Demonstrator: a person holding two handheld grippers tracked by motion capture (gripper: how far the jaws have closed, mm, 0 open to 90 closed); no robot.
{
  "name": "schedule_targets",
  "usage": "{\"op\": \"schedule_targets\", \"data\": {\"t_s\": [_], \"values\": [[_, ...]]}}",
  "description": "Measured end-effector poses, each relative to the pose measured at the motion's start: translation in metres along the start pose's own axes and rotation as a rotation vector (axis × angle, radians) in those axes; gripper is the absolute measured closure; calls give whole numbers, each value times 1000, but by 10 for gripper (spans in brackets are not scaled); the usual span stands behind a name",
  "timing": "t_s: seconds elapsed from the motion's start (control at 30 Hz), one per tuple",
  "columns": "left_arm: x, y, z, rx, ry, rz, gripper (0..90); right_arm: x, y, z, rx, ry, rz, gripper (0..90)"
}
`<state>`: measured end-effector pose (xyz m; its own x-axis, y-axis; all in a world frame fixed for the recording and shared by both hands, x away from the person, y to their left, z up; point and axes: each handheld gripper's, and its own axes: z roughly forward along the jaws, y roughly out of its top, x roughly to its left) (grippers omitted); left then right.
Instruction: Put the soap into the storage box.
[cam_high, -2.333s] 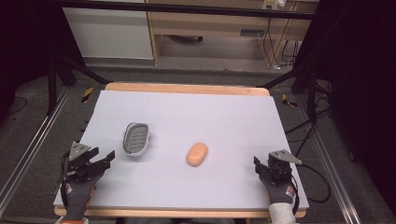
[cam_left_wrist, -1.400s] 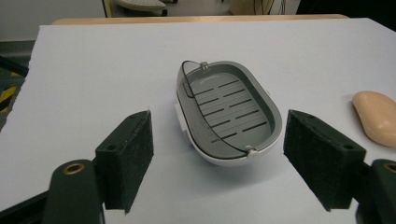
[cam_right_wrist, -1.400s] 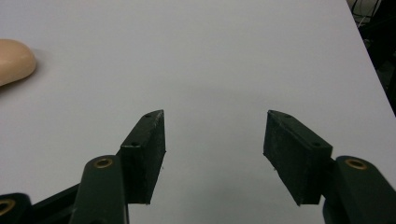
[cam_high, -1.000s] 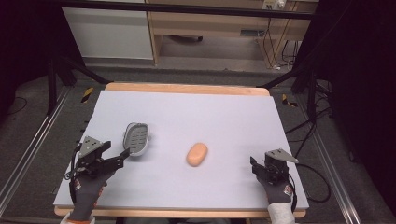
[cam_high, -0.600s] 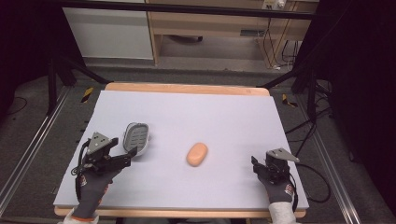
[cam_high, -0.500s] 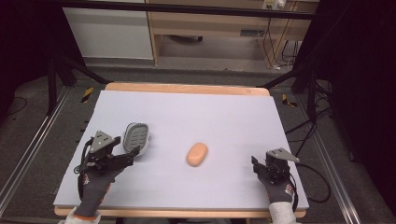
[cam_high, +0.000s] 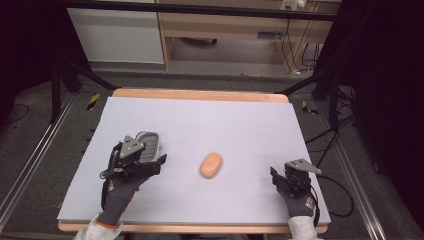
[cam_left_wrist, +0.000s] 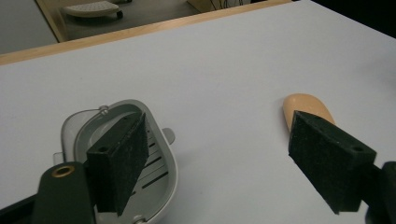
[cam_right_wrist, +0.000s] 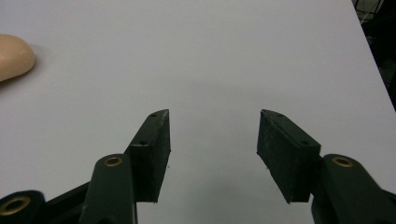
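On the white table, taking the peach-coloured soap bar near the middle as the landmark, the grey slotted soap dish lies well to the left of the bar and a little farther from the person. The left gripper sits just on the near side of the dish, between the dish and the person, held in a gloved left hand that comes up from the table's near edge. Its jaws stand wide open with nothing pressed between them. In the left gripper view, one black jaw hangs over the dish, above its slotted floor, while the other jaw partly covers the near end of the bar; bare table lies in the gap between them.

Well to the right of the bar, close to the table's near right corner, the right gripper rests in the gloved right hand. Its jaws have just been closing, yet they are partly open, with only bare table between them. In the right gripper view, the bar sits at the far left edge, well apart from those jaws.
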<state>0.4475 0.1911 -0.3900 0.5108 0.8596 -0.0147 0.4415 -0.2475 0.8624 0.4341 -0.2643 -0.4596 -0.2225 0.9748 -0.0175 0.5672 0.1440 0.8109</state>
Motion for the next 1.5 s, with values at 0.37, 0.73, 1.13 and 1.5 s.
{"op": "schedule_targets", "data": {"t_s": [0.37, 0.73, 1.13, 1.5], "values": [[-20, 8, 21, 18, -13, 37, 207, -1, -1, 0, 3, 1, 0, 458], [-38, 12, 40, 32, -31, 70, 228, -2, -1, 0, 9, 2, -1, 457], [-53, 16, 60, 51, -63, 75, 244, 0, -2, 1, 14, 3, -11, 455], [-70, 20, 78, 74, -77, 91, 247, -2, -2, 1, 11, -3, -13, 450]]}}
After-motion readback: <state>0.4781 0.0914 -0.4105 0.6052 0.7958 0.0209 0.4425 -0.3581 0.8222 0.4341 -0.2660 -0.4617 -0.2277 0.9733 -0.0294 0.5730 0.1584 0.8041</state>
